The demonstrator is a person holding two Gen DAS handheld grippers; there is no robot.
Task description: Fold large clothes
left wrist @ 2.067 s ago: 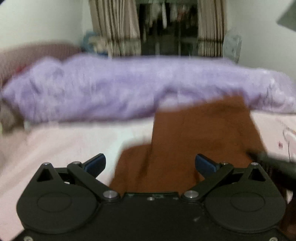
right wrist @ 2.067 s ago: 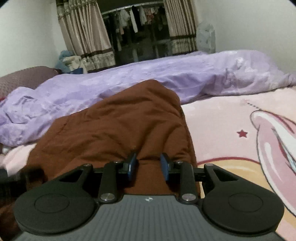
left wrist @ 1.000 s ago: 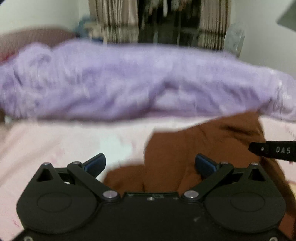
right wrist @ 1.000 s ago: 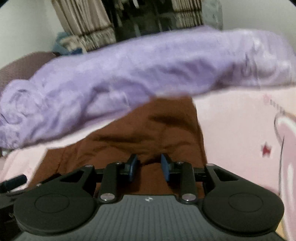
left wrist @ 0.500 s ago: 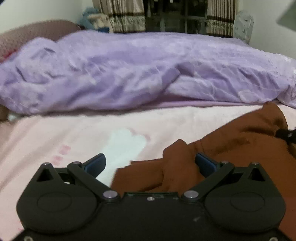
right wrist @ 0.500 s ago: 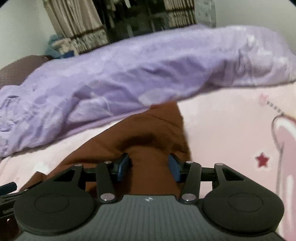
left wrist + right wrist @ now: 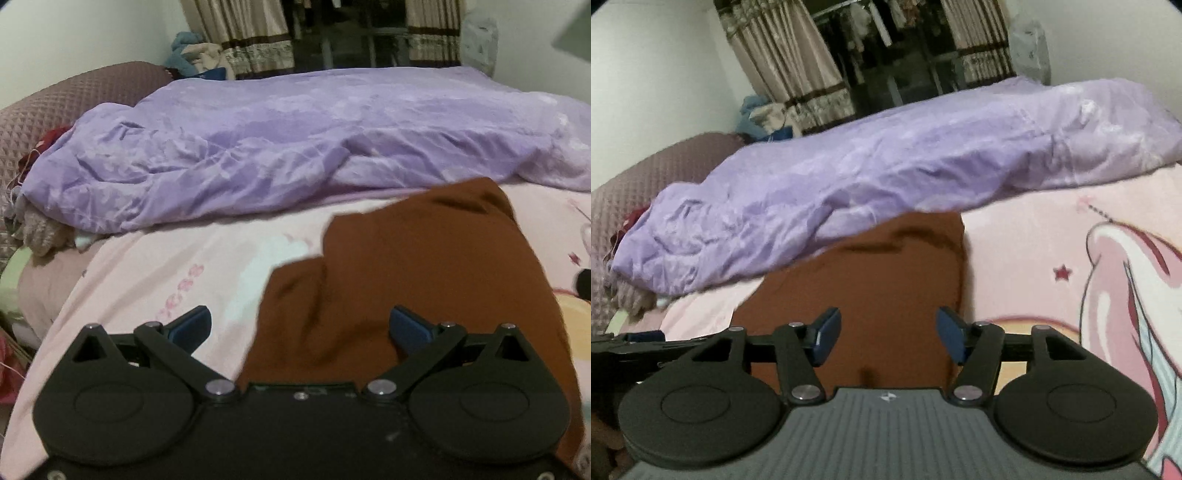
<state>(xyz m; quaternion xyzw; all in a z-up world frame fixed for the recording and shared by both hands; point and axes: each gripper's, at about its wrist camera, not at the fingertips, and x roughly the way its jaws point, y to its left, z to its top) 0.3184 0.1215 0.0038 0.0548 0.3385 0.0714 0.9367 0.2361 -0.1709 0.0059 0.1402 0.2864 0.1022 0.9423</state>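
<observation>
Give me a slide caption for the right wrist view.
Open right gripper above brown garment on pink bedsheet.

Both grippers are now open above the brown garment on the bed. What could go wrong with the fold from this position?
1. The brown garment looks bunched along its left edge, so the fold may turn out crooked.
2. Its far end lies against the purple duvet; a reach there might snag the duvet too.
3. The right gripper has just been opening and grips nothing, like the left gripper; the loose layers could slip on the pink bedsheet.
</observation>
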